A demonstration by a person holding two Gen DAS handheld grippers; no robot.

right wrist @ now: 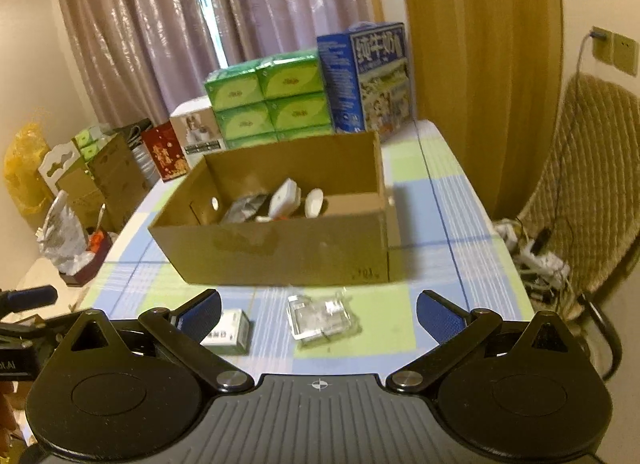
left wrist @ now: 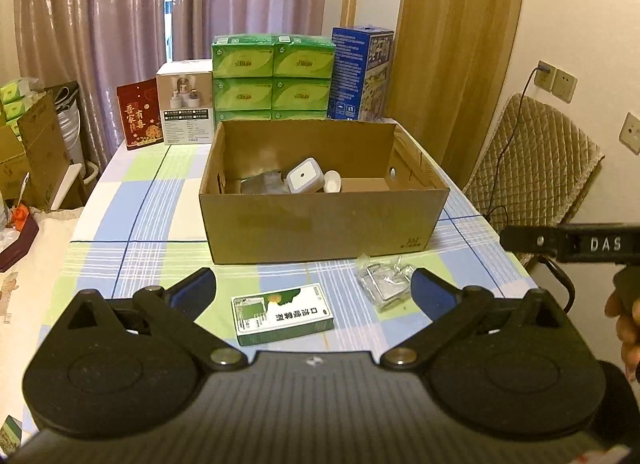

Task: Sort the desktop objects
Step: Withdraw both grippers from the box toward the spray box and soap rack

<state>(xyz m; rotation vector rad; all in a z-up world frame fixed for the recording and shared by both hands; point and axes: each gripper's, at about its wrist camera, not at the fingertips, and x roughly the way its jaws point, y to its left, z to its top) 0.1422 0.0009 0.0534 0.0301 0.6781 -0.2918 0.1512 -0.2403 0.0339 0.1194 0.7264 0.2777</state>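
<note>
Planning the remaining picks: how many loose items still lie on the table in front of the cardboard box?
2. A green-and-white carton lies in front of the cardboard box, toward its left; a clear plastic packet lies to the carton's right. Others could be hidden beneath the claws.

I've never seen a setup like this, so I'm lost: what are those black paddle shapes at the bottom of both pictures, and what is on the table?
Each picture comes from a camera mounted on a handheld gripper, looking along its two fingers. A person holds one in each hand. The left gripper and the right gripper are both open and hold nothing. On the checked tablecloth stands an open cardboard box with a few small items inside. In front of it lie a green-and-white box and a clear plastic packet, not yet sorted.
</note>
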